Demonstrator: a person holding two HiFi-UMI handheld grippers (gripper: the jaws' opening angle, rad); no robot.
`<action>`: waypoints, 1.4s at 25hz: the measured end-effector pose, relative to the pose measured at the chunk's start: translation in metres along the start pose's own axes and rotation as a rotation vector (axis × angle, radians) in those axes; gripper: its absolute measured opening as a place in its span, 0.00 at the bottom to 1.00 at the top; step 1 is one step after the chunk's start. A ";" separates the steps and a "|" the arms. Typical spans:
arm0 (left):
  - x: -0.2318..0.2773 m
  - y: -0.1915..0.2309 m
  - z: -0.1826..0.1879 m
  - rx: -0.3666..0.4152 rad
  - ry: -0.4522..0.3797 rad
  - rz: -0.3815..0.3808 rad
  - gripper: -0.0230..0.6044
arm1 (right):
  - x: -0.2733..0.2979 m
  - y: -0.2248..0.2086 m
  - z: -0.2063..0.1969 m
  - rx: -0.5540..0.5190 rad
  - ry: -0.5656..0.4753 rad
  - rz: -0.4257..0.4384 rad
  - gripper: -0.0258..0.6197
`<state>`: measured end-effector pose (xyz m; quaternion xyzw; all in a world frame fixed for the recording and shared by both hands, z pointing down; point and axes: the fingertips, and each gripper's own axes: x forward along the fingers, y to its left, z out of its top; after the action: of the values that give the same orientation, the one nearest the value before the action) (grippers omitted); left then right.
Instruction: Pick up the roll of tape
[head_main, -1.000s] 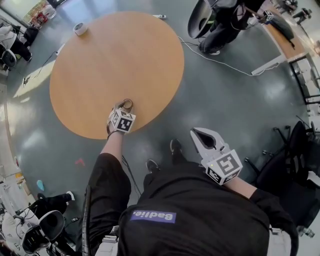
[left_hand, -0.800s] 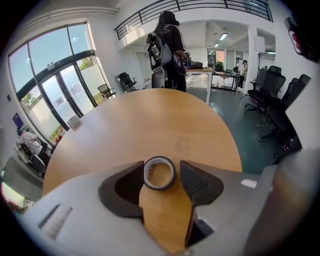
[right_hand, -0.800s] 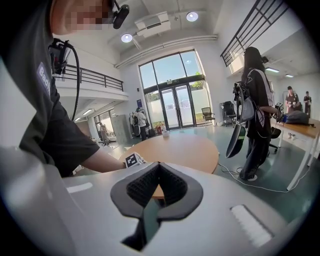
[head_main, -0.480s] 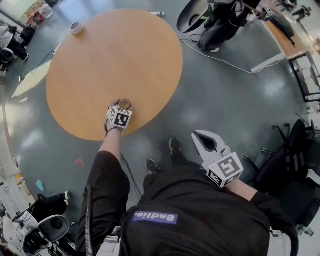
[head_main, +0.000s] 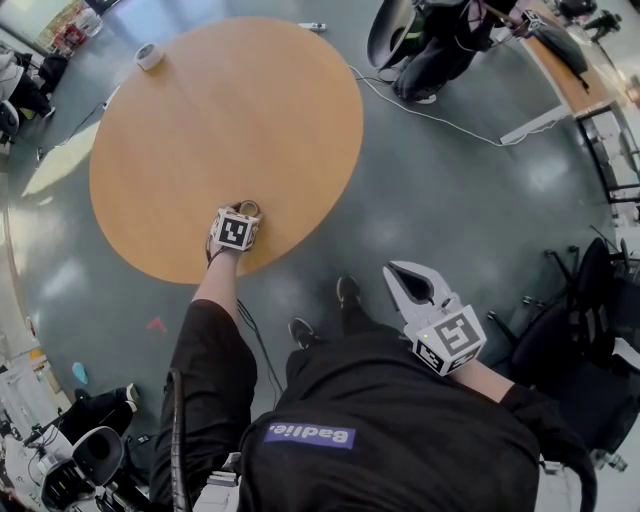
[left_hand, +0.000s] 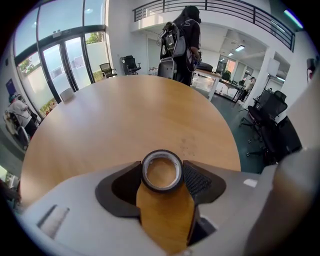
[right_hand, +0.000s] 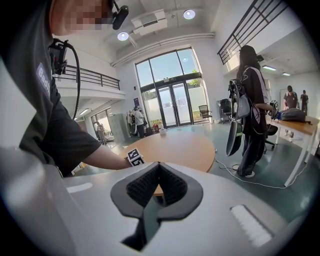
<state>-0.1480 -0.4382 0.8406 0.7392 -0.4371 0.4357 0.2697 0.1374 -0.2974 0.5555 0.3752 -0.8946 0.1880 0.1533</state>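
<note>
**Now that the jaws have the roll, the lift comes next**

Where the round wooden bench (head_main: 220, 110) curves closest to the person, the left gripper (head_main: 247, 210) reaches in over the rim. Its own view shows the roll of tape (left_hand: 161, 171) lying flat on the bench between the jaw tips. The dark pads press on its left and right sides, and no gap shows on either side. The hole through the roll faces up, and bare wood shows through it. The roll looks to be resting on the bench, not raised off it.

The right gripper (right_hand: 159, 165) hangs off the bench, out over the floor on the person's side. Its jaws are closed tip to tip with nothing between them, and it appears to have no part in this step.

My reading is that the grasp is made and only the pick-up itself is left. The next move calls for a straight rise from the bench with the squeeze kept steady. The pads hold a narrow curved wall, so any tilt or slackening could let the roll pivot or drop out.

A small white round thing (head_main: 149, 56) sits at the far edge of the bench, well apart from the grasp. I cannot tell what it is.
</note>
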 end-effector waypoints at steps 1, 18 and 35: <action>0.000 0.000 0.001 0.003 -0.003 0.009 0.49 | 0.000 0.000 0.000 -0.002 -0.001 0.002 0.05; -0.065 -0.003 0.015 0.009 -0.121 0.060 0.48 | 0.006 0.034 0.026 -0.027 -0.095 0.093 0.05; -0.207 -0.075 0.052 0.067 -0.479 0.041 0.48 | 0.023 0.107 0.046 -0.086 -0.155 0.220 0.05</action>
<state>-0.1100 -0.3579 0.6331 0.8209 -0.4889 0.2676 0.1247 0.0379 -0.2629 0.5010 0.2813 -0.9468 0.1354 0.0781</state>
